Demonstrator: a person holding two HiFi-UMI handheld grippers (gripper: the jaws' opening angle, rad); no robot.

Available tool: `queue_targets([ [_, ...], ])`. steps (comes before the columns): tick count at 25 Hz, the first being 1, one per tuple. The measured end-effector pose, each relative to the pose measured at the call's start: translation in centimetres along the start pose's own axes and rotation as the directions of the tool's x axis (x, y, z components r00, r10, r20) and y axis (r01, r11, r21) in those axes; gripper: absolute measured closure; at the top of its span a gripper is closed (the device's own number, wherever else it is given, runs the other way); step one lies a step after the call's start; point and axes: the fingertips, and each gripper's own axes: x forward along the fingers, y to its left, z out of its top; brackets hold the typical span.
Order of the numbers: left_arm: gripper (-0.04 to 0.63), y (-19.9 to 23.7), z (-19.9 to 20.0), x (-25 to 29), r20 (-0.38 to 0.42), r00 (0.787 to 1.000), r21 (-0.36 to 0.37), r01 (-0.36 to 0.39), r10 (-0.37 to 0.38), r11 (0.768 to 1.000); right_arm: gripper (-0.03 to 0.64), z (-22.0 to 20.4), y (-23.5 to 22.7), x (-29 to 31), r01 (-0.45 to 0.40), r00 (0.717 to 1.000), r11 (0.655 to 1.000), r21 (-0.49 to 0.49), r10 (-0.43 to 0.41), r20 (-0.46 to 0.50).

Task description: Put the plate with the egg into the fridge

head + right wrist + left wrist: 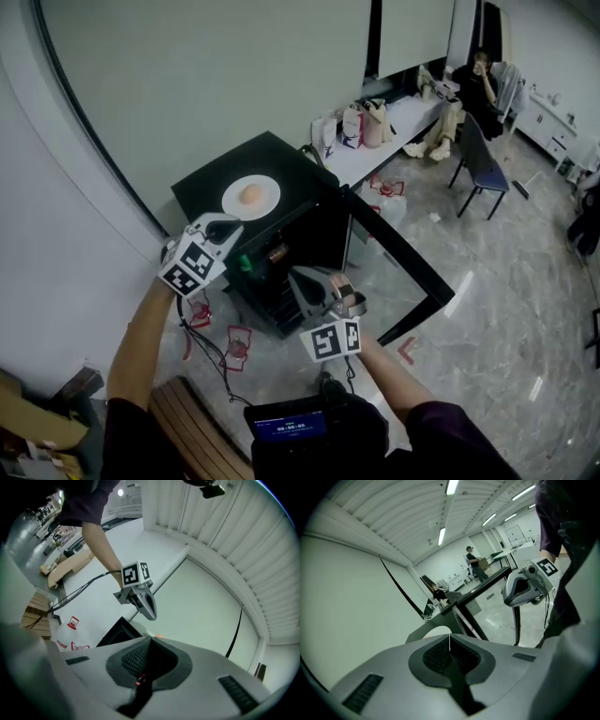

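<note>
A white plate with a brownish egg rests on top of the small black fridge. The fridge's glass door stands swung open to the right, and bottles show inside. My left gripper hovers just in front of the plate with its jaws together and nothing in them. My right gripper hangs before the open fridge front, also shut and empty. In the left gripper view only a sliver of the plate shows beyond the left gripper. The right gripper view looks past the right gripper at the left gripper.
A person sits at the back right beside a blue chair. Bags stand on a white table, and plastic jugs on the floor. A wooden bench and cardboard boxes lie near my left side.
</note>
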Motion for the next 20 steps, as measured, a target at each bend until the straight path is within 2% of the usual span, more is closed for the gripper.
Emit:
queue_targets([
  [2,0.586,3.1,-1.7,1.9,-0.077,0.997,0.014,-0.003,0.004,1.0,0.607,-0.3,-0.6,1.4,-0.007,1.0,1.0,0.0,0.007,0.018],
  [5,0.586,8.0,-4.7,4.8,-0.193,0.981,-0.028,-0.021,0.015,0.999,0.607,-0.8,-0.8,3.0,-0.035,0.998,0.999,-0.015,0.036,0.045],
  [8,0.586,11.7,-7.3,7.5,-0.304,0.953,-0.076,-0.029,0.004,0.997,0.607,-1.4,-1.2,4.5,-0.044,0.997,0.996,-0.082,0.049,0.062],
  [11,0.586,13.4,-9.4,9.8,-0.385,0.922,-0.115,-0.002,-0.043,0.993,0.607,-1.8,-1.4,5.7,-0.06,0.995,0.98,-0.188,0.074,0.071],
  [16,0.586,13.6,-11.1,12.7,-0.417,0.894,-0.161,0.103,-0.162,0.982,0.606,-2.3,-1.4,7.9,-0.118,0.989,0.931,-0.346,0.142,0.043],
  [18,0.586,13.4,-11.2,13.5,-0.407,0.894,-0.163,0.13,-0.187,0.978,0.59,-2.6,-1.5,8.7,-0.138,0.987,0.911,-0.388,0.159,0.023],
  [20,0.586,13.2,-11.1,13.8,-0.387,0.898,-0.17,0.154,-0.21,0.973,0.547,-3.2,-1.5,9.4,-0.164,0.985,0.894,-0.418,0.173,-0.016],
])
